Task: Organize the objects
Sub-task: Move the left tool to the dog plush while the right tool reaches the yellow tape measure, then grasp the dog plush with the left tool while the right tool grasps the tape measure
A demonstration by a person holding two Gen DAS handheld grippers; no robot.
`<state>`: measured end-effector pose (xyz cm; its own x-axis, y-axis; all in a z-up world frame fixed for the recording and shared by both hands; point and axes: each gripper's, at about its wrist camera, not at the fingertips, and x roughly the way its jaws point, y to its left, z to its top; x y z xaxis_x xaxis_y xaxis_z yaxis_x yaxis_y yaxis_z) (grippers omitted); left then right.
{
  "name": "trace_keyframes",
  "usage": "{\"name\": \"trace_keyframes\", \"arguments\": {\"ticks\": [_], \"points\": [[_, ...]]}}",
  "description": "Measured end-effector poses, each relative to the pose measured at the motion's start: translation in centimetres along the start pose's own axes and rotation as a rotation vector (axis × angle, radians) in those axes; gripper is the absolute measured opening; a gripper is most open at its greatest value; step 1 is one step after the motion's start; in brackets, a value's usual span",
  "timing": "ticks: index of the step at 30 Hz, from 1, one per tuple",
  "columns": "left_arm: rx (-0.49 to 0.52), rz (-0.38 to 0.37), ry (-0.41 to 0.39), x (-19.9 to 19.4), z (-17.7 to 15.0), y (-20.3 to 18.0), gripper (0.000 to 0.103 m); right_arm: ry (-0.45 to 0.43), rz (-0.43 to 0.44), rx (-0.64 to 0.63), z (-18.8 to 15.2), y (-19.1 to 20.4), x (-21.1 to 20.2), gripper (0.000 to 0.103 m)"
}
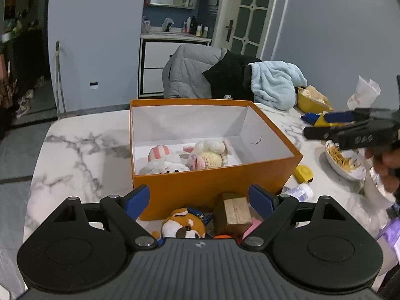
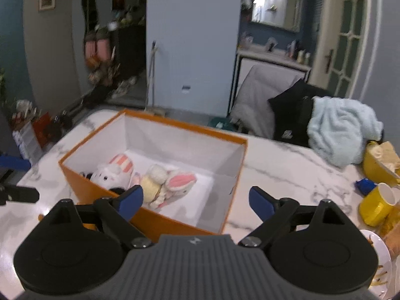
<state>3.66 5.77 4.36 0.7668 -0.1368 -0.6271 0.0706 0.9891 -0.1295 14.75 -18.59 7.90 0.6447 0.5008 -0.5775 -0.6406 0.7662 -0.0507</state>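
An orange box (image 1: 207, 185) with a white inside stands on the marble table (image 1: 75, 160). Two plush toys lie in it: a white one with a pink-striped ear (image 1: 162, 161) and a cream-and-pink bunny (image 1: 210, 153). My left gripper (image 1: 200, 200) is open at the box's near wall, above a brown-and-white plush (image 1: 182, 225) and a small cardboard block (image 1: 235, 212); nothing is gripped. My right gripper (image 2: 196, 200) hangs open and empty over the box's (image 2: 160, 225) near right corner, with the white plush (image 2: 110, 175) and the bunny (image 2: 170, 182) ahead of it. In the left wrist view it (image 1: 308, 126) enters from the right.
Right of the box are a yellow tape measure (image 1: 303, 173), a small white bottle (image 1: 298, 191), a bowl of food (image 1: 345, 160), a yellow bowl (image 1: 310, 102) and a yellow cup (image 2: 377, 207). Clothes (image 1: 275, 85) are draped over a chair behind the table.
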Motion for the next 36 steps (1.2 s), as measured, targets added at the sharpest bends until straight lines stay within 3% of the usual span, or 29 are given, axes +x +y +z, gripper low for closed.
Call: {"name": "trace_keyframes", "arguments": {"ticks": [7,10,18,25,31,36], "points": [[0.150,0.038,-0.042,0.7,-2.6,-0.9,0.102,-0.109,-0.035,-0.008,-1.4,-0.9,-1.4,0.096],[0.189,0.013,-0.015,1.6,-3.6,-1.1,0.102,-0.097,-0.066,0.003,-1.7,-1.7,-1.3,0.097],[0.056,0.007,0.134,4.3,-5.1,1.0,0.102,-0.087,-0.185,0.132,-2.2,-5.9,-0.6,0.099],[0.114,0.059,0.173,5.0,-6.0,0.7,0.101,0.052,-0.242,0.250,-5.2,-8.4,4.6,0.098],[0.158,0.081,0.190,6.0,-6.3,0.0,0.101,0.140,-0.309,0.228,-7.2,-9.3,8.1,0.098],[0.193,0.098,0.222,7.7,-6.9,-0.1,0.101,0.211,-0.308,0.259,-8.5,-10.1,10.0,0.097]]}}
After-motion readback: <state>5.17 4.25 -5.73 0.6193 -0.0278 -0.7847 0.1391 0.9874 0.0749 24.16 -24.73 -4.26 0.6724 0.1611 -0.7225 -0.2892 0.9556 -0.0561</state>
